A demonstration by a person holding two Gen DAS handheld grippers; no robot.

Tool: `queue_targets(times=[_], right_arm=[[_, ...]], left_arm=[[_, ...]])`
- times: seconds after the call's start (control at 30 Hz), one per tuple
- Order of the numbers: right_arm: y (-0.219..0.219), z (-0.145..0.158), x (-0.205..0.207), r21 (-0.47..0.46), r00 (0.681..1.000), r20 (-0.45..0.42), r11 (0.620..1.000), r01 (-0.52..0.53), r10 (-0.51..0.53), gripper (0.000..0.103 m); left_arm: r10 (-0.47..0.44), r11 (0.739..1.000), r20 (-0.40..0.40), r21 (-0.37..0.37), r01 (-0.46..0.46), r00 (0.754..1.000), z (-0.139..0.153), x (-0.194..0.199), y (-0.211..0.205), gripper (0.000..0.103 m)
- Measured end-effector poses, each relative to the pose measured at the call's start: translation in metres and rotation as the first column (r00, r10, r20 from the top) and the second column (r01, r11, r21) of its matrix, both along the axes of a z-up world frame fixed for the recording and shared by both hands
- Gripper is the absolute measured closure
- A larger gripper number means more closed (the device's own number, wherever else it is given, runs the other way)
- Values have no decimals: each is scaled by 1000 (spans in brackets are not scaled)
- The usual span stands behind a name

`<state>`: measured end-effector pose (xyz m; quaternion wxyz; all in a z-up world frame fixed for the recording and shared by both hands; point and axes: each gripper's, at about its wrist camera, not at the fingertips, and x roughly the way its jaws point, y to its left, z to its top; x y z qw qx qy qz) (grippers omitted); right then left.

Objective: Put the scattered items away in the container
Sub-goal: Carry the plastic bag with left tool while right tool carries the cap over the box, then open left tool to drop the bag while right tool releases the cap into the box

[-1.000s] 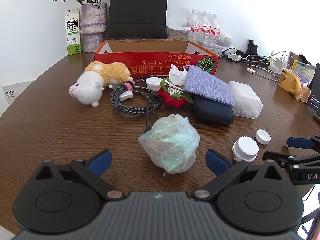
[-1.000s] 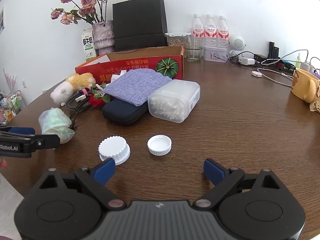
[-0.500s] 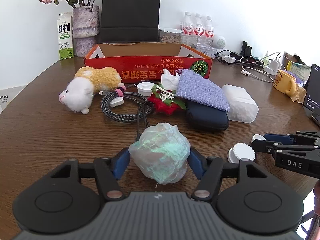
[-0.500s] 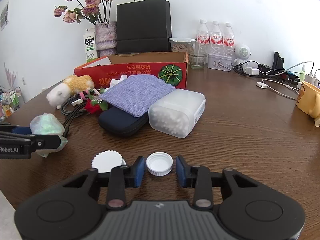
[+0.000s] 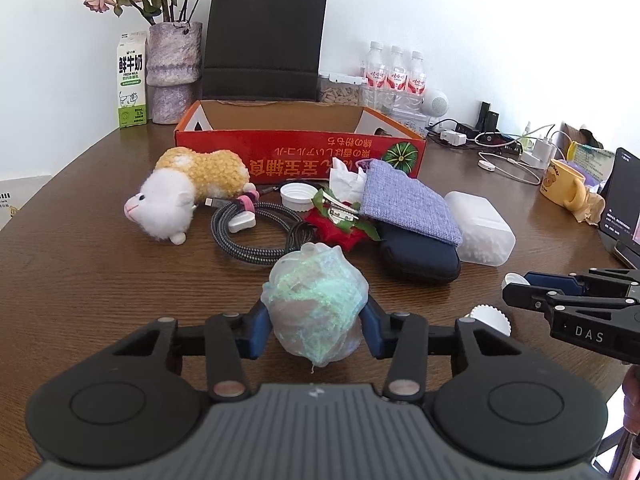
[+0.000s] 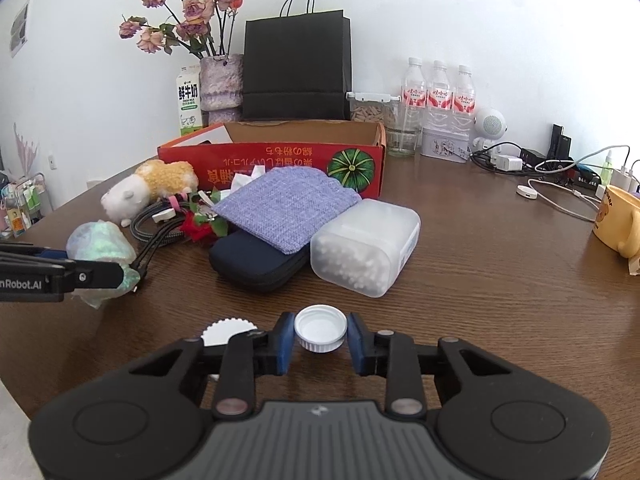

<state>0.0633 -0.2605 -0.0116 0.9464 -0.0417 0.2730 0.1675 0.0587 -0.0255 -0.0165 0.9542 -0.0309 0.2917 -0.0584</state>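
Observation:
My left gripper (image 5: 314, 330) is shut on a crumpled translucent plastic bag (image 5: 316, 304), also seen in the right wrist view (image 6: 100, 248). My right gripper (image 6: 320, 340) is shut on a small white bottle cap (image 6: 320, 330). A larger ridged white cap (image 6: 228, 332) lies just left of it. The red cardboard box (image 5: 300, 152) stands open at the back. In front of it lie a plush hamster (image 5: 188, 194), a coiled cable (image 5: 256, 236), a red flower clip (image 5: 340, 226), a purple pouch (image 5: 408, 204), a navy case (image 5: 420, 256) and a clear cotton-swab box (image 5: 480, 232).
A vase of flowers (image 5: 172, 68), milk carton (image 5: 131, 80), black paper bag (image 5: 262, 44) and water bottles (image 5: 396, 76) stand behind the box. Chargers and cables (image 6: 540, 168) and a yellow mug (image 6: 618, 220) are at the right.
Both grippers moved forward and closed: the left onto the plastic bag, the right onto the small white cap. Both views now look from higher up.

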Motion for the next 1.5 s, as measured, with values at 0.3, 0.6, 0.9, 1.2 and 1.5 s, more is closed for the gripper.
queue_targets(times=[0.3,0.6,0.9,1.2,1.5], right_arm=[[18,45,20,15,992,129,1000,-10,8,76],[45,88,72,96,979,203,994,-46,26,76],[70,111,149,144,978,207,989,-34,4,76],[92,93,246,113,994,103,993,24,-36,76],[107,45,302,38,998,-44,998,46,-44,76]], left_arm=[[16,1000,106,0,-16,994,34,17,18,57],[46,999,202,-9,-45,978,74,58,28,57],[108,992,192,-85,-93,975,91,128,47,57],[164,984,161,-91,-151,973,88,211,51,57],[232,970,-24,-69,-233,972,40,280,56,57]])
